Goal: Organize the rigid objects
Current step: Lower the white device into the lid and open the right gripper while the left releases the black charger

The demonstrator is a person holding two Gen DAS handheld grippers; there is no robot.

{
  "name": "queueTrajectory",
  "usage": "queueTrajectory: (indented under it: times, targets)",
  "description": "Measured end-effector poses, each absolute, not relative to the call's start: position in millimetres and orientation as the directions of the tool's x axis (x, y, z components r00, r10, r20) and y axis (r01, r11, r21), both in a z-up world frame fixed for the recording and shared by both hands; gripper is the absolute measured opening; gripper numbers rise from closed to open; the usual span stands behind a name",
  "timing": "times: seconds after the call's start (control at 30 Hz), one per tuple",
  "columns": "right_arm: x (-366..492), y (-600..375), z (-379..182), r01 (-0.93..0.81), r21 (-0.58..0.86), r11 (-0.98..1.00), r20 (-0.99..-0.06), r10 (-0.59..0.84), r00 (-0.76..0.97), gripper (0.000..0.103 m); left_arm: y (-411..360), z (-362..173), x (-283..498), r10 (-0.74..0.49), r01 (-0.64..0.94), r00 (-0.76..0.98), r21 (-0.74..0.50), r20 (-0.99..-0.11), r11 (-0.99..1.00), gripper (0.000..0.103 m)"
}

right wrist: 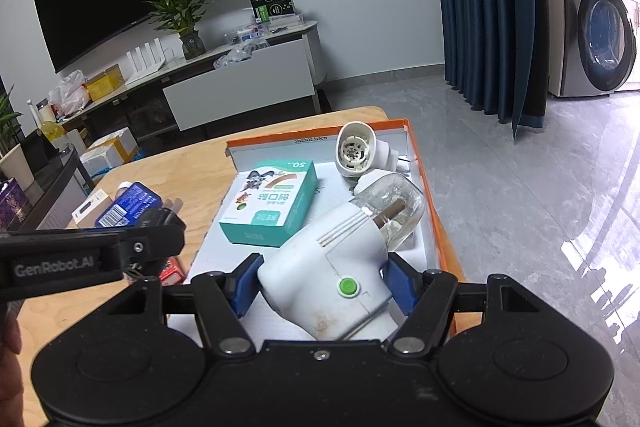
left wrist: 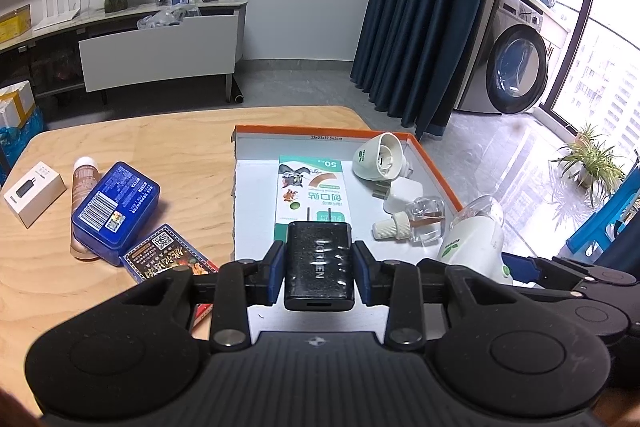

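Note:
My left gripper (left wrist: 319, 271) is shut on a black charger plug (left wrist: 319, 265), held over the near part of the orange-rimmed box lid (left wrist: 436, 163). My right gripper (right wrist: 324, 283) is shut on a white plug-in device with a green button (right wrist: 332, 275) and a clear bottle at its tip, above the same lid (right wrist: 436, 227). Inside the lid lie a teal plaster box (left wrist: 310, 187) (right wrist: 272, 205), a white cone-shaped device (left wrist: 378, 157) (right wrist: 356, 151) and a small clear bottle with a white cap (left wrist: 416, 219).
On the wooden table (left wrist: 180, 147) left of the lid lie a blue tin (left wrist: 116, 211), a tube (left wrist: 82, 175) under it, a white carton (left wrist: 34, 193) and a dark card pack (left wrist: 170, 259). The table ends just behind and to the right of the lid.

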State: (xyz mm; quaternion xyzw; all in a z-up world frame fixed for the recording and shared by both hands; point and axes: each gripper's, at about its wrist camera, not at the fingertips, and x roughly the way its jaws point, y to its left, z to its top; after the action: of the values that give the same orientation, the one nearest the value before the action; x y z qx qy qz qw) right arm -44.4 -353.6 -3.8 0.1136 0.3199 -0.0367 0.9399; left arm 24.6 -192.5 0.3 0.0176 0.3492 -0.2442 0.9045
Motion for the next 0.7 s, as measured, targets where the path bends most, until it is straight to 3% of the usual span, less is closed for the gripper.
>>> queueTrajectory:
  times: [0.7]
  targets:
    - [-62.0,-371.1,19.7,0.212,0.155,0.965,-0.541,-0.096,0.835,0.083,-218.9,-17.0,39.7,-0.433,0.478,0.584,-0.140,-0.687,0.867,0.037]
